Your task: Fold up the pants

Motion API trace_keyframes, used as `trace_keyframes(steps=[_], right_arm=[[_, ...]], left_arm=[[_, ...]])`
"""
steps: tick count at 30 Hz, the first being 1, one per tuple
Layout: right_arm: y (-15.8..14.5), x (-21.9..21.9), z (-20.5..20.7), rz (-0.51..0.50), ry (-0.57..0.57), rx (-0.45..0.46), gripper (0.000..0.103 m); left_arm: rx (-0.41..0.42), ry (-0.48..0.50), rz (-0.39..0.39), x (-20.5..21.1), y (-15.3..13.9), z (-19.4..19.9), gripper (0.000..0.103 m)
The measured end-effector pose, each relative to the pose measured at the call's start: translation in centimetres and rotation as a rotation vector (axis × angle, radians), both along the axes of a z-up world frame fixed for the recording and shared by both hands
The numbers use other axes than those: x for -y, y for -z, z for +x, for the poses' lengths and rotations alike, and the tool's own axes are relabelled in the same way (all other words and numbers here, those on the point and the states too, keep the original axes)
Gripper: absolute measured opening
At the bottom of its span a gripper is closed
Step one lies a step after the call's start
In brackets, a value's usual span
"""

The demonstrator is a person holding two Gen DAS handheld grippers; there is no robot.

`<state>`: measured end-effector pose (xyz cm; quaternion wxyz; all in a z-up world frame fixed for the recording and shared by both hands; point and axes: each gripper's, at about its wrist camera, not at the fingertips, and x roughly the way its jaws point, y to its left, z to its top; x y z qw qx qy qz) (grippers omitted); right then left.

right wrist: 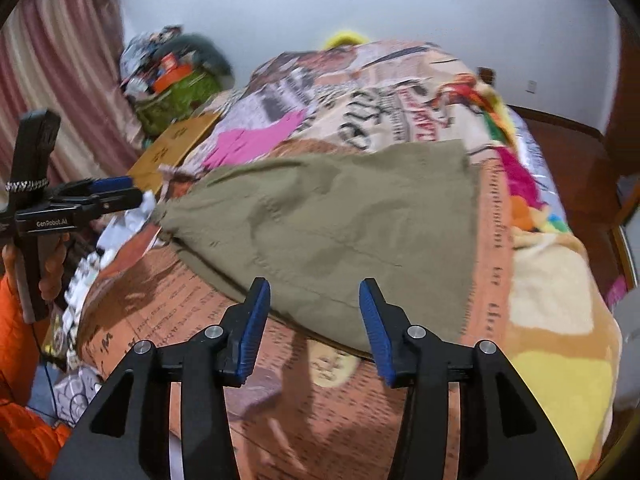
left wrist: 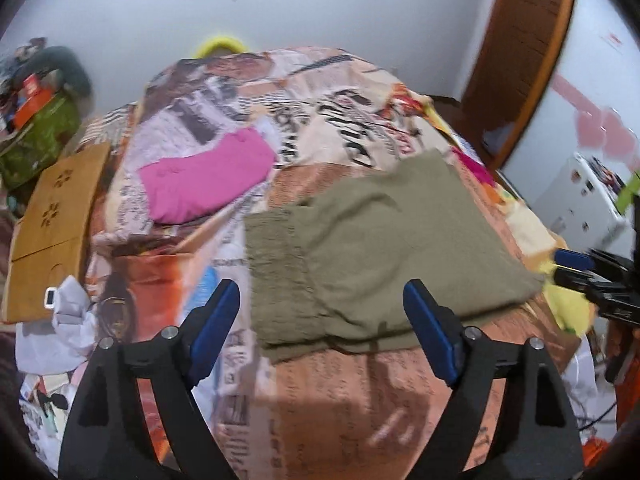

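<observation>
Pants (left wrist: pixel 384 248), olive green, lie folded on a bed, on top of a printed cover (left wrist: pixel 328 392) with newspaper-style text and portraits. In the left wrist view the cloth spreads from the middle toward the right edge of the bed, its ribbed waistband end nearest the camera on the left. In the right wrist view the same bundle runs from a bunched corner at left to a straight hem at right.

Left hand-held gripper (left wrist: pixel 322 300): jaws spread wide, blue pads apart, nothing between them. It hangs above the near edge of the pants, not touching the cloth. Seen from the right wrist view (right wrist: pixel 120 194), it sits at the left side of the bed, just beside the bunched corner, held by a hand with an orange sleeve (right wrist: pixel 24 360) below it.

Right hand-held gripper (right wrist: pixel 314 300): jaws parted, narrower than the left, pads clear of the fabric, nothing pinched. It points at the near edge of the pants. From the left wrist view (left wrist: pixel 568 262) it shows at the right edge, blurred, close to the far corner of the pants.

Pink garment (left wrist: pixel 208 176) lies folded farther up the bed, apart from the pants. Cardboard sheet (left wrist: pixel 52 232) lies along the bed's left side. Both pictures are motion-blurred.
</observation>
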<state>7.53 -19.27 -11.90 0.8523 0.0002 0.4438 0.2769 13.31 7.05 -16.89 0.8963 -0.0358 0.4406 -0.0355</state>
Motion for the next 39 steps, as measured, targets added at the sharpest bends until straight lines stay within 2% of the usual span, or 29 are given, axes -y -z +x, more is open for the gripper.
trace_keyframes(steps=[2,5,7,11,19,28,30,32,33,34,37,39], right_arm=[[-0.2,1.2,0.1,0.006,0.051,0.000,0.044],[0.2,3.3,0.2,0.022,0.134,-0.019,0.048],[1.0,4.3,0.4,0.023,0.179,-0.043,0.049],[2.7,5.2,0.7,0.043,0.224,-0.111,0.049],[5.1,4.9,1.2,0.041,0.229,-0.147,0.049],[6.6,6.4,1.4,0.058,0.264,-0.193,0.049],[6.7,6.2,1.3,0.068,0.253,-0.198,0.044],[7.1,5.9,1.3,0.071,0.240,-0.203,0.032],[7.3,5.7,1.2,0.066,0.236,-0.197,0.025],[7.5,5.5,1.2,0.054,0.236,-0.189,0.013],[7.3,5.2,0.9,0.040,0.230,-0.153,0.011],[6.7,5.0,0.8,0.026,0.227,-0.122,0.010]], left_arm=[[-0.022,-0.040,0.001,-0.9,0.6,0.8,0.084],[-0.079,-0.087,-0.051,-2.3,2.3,1.8,0.084],[-0.124,-0.111,-0.079,-2.9,3.7,2.3,0.084],[-0.195,-0.123,-0.086,-3.0,5.8,2.7,0.084],[-0.226,-0.075,-0.099,-1.5,7.1,2.6,0.084],[-0.220,-0.030,-0.058,0.3,7.5,2.8,0.084],[-0.217,-0.033,-0.059,0.3,7.4,2.9,0.082],[-0.184,-0.035,-0.040,0.4,7.1,2.6,0.077],[-0.168,-0.035,-0.016,0.6,6.9,2.5,0.071],[-0.156,-0.032,0.007,0.8,6.7,2.3,0.069],[-0.131,-0.029,0.045,1.0,6.2,2.0,0.058],[-0.124,-0.033,0.043,0.8,5.7,1.9,0.050]])
